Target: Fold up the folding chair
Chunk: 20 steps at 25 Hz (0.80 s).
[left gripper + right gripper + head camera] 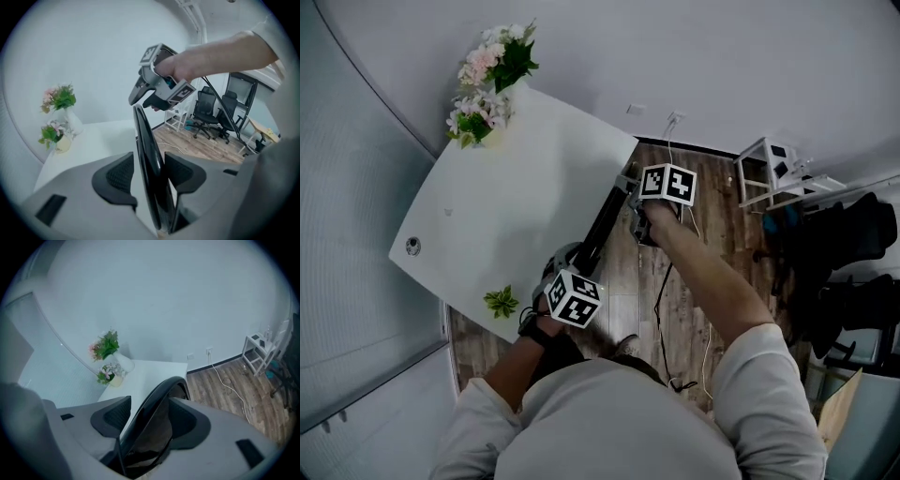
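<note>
The black folding chair stands folded flat on the wooden floor beside the white table's edge. My left gripper is at its lower end. In the left gripper view the chair's thin edge runs upright between the pads, and my left gripper is shut on it. My right gripper is at the chair's far end. In the right gripper view the curved rim passes between the jaws of my right gripper, which stand open with a gap at the left pad. The left gripper view also shows the right gripper just above the chair's top.
Two vases of flowers stand at the table's far corner, a small green plant at its near edge. A cable trails over the floor. A white rack and black office chairs stand at the right.
</note>
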{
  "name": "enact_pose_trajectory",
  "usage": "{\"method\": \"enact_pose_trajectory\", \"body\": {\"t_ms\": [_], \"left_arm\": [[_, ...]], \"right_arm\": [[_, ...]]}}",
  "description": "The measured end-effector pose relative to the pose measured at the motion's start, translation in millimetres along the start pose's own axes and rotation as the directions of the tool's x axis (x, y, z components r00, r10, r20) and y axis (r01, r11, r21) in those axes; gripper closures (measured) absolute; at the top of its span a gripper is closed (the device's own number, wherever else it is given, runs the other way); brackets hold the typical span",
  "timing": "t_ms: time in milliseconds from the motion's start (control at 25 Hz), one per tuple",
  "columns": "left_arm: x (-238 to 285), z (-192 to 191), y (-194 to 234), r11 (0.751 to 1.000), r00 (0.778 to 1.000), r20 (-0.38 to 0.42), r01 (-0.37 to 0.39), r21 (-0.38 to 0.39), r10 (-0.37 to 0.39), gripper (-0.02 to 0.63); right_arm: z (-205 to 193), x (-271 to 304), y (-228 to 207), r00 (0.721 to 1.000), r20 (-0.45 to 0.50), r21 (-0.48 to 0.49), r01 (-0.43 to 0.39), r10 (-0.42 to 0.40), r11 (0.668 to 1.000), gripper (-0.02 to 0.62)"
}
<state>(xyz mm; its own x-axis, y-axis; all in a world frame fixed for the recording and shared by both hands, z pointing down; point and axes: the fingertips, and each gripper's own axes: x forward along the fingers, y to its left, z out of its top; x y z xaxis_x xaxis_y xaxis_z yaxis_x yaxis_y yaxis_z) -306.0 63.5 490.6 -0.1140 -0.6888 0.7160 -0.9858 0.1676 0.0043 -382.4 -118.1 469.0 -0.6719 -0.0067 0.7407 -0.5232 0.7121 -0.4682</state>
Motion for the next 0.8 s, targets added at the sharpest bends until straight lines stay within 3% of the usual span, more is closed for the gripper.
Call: {"method": "enact_pose_trajectory", "body": {"t_ms": [160, 280, 400, 480, 640, 800], "left_arm": [[-35.5, 25.8, 4.9, 0.991, 0.986, 0.111, -0.131, 0.033, 0.126, 0.380], [-56.9, 52.2, -6.5, 0.987, 0.971, 0.197, -0.153, 0.059, 0.139, 0.380], [-72.3, 86.3, -36.1, 0.990, 0.952, 0.289, -0.126, 0.057, 0.105, 0.407], [-80.5, 111.9, -58.7, 0.994, 0.933, 0.349, -0.104, 0.041, 0.083, 0.461], [-86.1, 144.7, -107.8, 0.999, 0.908, 0.419, -0.035, 0.009, 0.028, 0.583], [-83.9, 162.9, -163.8, 0.997, 0.893, 0.445, 0.034, 0.068, -0.061, 0.597]], "right_arm": [[10.4, -67.3, -9.1, 0.983, 0.172, -0.073, -0.054, 0.065, 0.996, 0.331], [4.3, -138.3, -27.5, 0.942, 0.328, -0.190, -0.016, 0.079, 0.982, 0.361], [-18.0, -219.1, -53.4, 0.882, 0.467, -0.298, 0.085, 0.067, 0.951, 0.384], [-35.0, -274.0, -73.0, 0.829, 0.558, -0.327, 0.178, 0.038, 0.928, 0.428], [-74.4, -368.6, -112.5, 0.715, 0.698, -0.298, 0.345, -0.043, 0.890, 0.528], [-111.2, -435.7, -143.5, 0.634, 0.767, -0.247, 0.437, -0.101, 0.865, 0.579]]}}
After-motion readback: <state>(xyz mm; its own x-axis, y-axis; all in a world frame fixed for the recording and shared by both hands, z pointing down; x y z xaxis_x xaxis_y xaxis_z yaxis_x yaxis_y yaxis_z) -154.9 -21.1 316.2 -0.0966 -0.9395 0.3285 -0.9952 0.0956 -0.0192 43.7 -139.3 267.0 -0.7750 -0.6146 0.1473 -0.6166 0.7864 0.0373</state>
